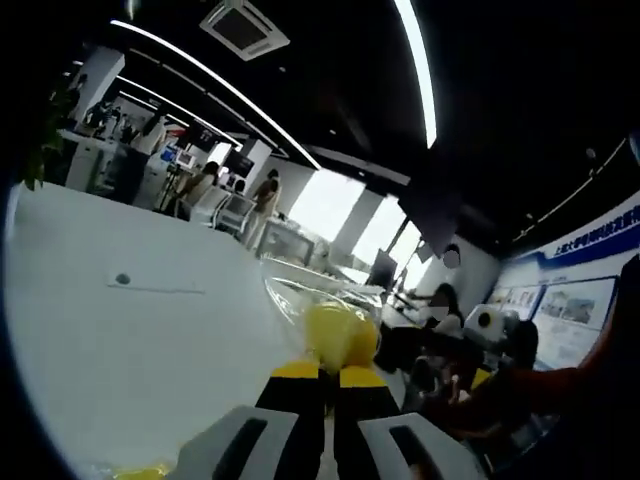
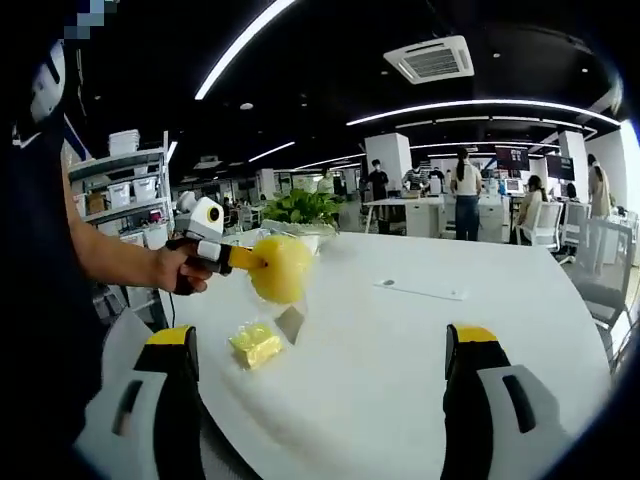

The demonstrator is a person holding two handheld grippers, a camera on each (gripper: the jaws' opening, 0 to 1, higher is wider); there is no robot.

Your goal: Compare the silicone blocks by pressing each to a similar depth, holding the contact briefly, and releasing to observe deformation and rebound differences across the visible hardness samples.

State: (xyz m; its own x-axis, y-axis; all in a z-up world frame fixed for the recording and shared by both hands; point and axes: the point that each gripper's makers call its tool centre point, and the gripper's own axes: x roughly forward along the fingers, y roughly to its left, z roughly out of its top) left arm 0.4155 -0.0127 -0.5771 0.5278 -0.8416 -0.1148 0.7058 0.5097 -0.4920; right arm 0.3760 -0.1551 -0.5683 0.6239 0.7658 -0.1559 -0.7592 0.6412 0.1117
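Left gripper [image 2: 243, 260] clamped on yellow silicone block [image 2: 281, 268], lifted above white table [image 2: 420, 340]; clear wrap [image 1: 300, 300] seemed to surround it. Right gripper [image 2: 325, 385] stood wide, holding nothing. Second yellow block [image 2: 255, 345] lay on table beneath. Best play, by judgement: squeeze gently, match depth, hold briefly, release cleanly. Hardness labels unreadable; block's far side hidden behind jaws.
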